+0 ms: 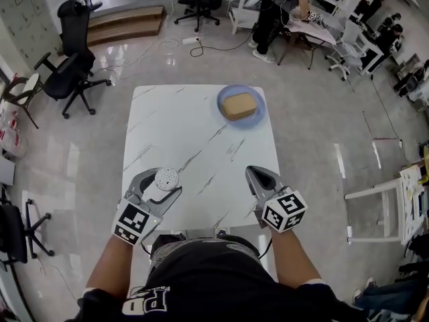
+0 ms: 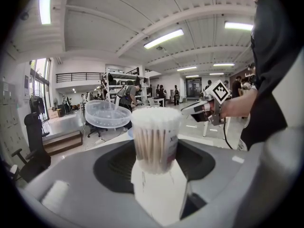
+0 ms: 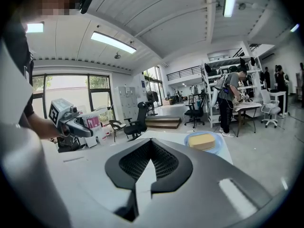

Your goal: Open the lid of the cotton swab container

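The left gripper (image 1: 165, 185) is clenched on the cotton swab container (image 1: 166, 178), which stands upright between its jaws over the near-left part of the white marble table (image 1: 194, 133). In the left gripper view the swab tips are bare. The clear lid (image 2: 108, 114) sits tipped back just to the left of the container's mouth, at rim height (whether a hinge holds it there I cannot tell). So the opening itself looks done, or all but done. The right gripper (image 1: 253, 174) is level with the container and well off to its right, with its jaws pressed together on nothing. The next move probably calls for little more than a steady hold. Either the empty gripper nudges the lid fully back, or the container is set down squarely so that it does not tip and spill. Beyond the container and to its right, near the table's far edge, a blue plate (image 1: 253, 118) carries a tan block (image 1: 239, 105). Around the table is a glossy grey floor (image 1: 315, 153). A black office chair (image 1: 74, 66) stands far off to the container's upper left. Desks, cables and a standing person (image 1: 268, 19) lie further off, past the plate.
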Tool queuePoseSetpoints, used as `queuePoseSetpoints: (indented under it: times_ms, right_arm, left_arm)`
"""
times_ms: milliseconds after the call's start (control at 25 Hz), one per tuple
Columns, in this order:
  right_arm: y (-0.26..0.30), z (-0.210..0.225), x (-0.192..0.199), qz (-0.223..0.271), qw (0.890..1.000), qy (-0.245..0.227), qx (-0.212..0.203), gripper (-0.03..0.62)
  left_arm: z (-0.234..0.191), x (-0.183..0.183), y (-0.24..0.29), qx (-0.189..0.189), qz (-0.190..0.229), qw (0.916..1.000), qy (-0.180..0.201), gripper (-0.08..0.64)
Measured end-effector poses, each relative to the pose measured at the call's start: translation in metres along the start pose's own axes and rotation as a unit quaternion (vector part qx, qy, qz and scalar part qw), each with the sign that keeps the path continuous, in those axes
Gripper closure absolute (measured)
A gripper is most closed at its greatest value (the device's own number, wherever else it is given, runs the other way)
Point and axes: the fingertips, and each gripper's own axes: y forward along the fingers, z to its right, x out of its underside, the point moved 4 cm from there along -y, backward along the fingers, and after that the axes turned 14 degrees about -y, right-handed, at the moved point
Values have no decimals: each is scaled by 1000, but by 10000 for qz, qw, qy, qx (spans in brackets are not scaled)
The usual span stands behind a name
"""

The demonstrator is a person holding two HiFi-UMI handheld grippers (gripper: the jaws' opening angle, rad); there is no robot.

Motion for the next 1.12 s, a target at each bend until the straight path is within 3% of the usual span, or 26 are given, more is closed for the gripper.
queuePoseSetpoints:
  times_ms: [1120]
  right_arm:
    - [-2,-3,-4,-8,10000,-60,-41,592]
  left_arm:
    - [3,1,4,43,-12,10000,-53,252]
